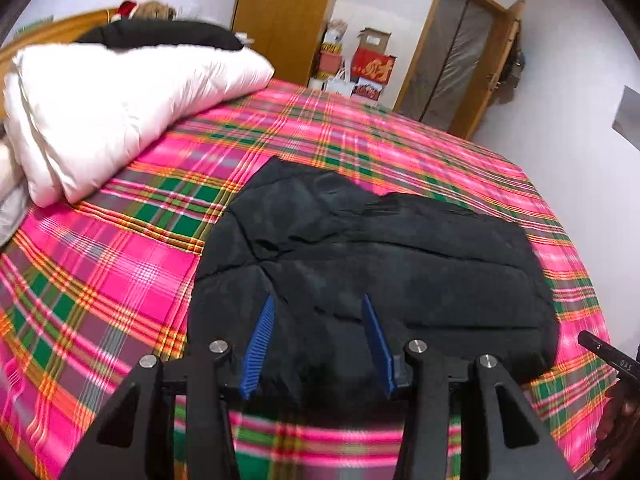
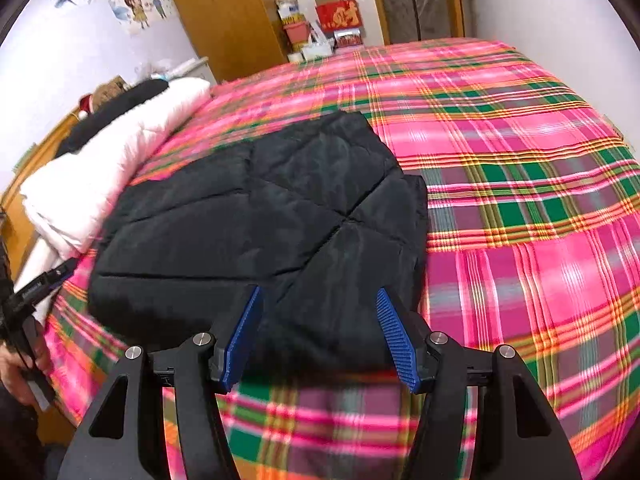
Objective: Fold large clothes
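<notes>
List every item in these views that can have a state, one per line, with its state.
Black quilted puffer jacket: folded into a compact bundle, lying flat on the bed, held by neither tool.
Left tool: open, blue fingers spread over the jacket's near edge.
Right tool: open, gripping nothing.
Pink plaid bedsheet: spread over the bed.
White padded duvet: folded, piled at the bed's side.
Wooden door: blurred, cannot tell.
</notes>
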A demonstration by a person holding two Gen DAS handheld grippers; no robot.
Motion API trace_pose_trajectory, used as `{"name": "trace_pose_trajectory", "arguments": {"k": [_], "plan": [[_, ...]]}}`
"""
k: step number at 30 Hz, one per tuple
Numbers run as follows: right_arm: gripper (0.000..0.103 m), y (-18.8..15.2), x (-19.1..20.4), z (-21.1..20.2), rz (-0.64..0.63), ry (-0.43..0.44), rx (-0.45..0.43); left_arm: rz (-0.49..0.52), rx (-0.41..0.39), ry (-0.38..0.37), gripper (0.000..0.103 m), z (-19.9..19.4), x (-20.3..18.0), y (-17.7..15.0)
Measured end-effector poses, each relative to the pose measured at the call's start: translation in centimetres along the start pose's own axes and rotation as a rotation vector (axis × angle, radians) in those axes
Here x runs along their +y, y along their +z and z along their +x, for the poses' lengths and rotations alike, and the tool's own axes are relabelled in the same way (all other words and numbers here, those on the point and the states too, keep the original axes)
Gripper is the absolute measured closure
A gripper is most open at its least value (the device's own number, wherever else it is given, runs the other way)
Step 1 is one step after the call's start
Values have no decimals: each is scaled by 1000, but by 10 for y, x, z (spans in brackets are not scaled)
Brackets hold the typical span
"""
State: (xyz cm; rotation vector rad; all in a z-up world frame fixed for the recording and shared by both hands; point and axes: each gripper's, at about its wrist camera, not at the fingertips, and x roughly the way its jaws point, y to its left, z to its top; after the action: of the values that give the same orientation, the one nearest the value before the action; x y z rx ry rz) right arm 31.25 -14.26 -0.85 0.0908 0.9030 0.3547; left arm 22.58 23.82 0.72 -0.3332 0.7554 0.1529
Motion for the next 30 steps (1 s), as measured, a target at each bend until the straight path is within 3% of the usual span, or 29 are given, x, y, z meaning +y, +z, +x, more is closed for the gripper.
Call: {"name": "trace_pose_trajectory", "arguments": {"k": [8, 15, 22, 30], "plan": [[43, -50, 34, -86, -68, -5, -77, 18, -24, 14, 55, -93, -44, -42], [43, -98, 53, -133, -104, -26, -92, 28, -51, 32, 55, -156, -65, -83], [39, -135, 64, -155, -133, -43, -94, 26, -26, 35, 55, -184, -72, -119], [39, -151, 72, -160, -150, -58, -84, 25, 1, 37, 55, -192, -76, -143]]}}
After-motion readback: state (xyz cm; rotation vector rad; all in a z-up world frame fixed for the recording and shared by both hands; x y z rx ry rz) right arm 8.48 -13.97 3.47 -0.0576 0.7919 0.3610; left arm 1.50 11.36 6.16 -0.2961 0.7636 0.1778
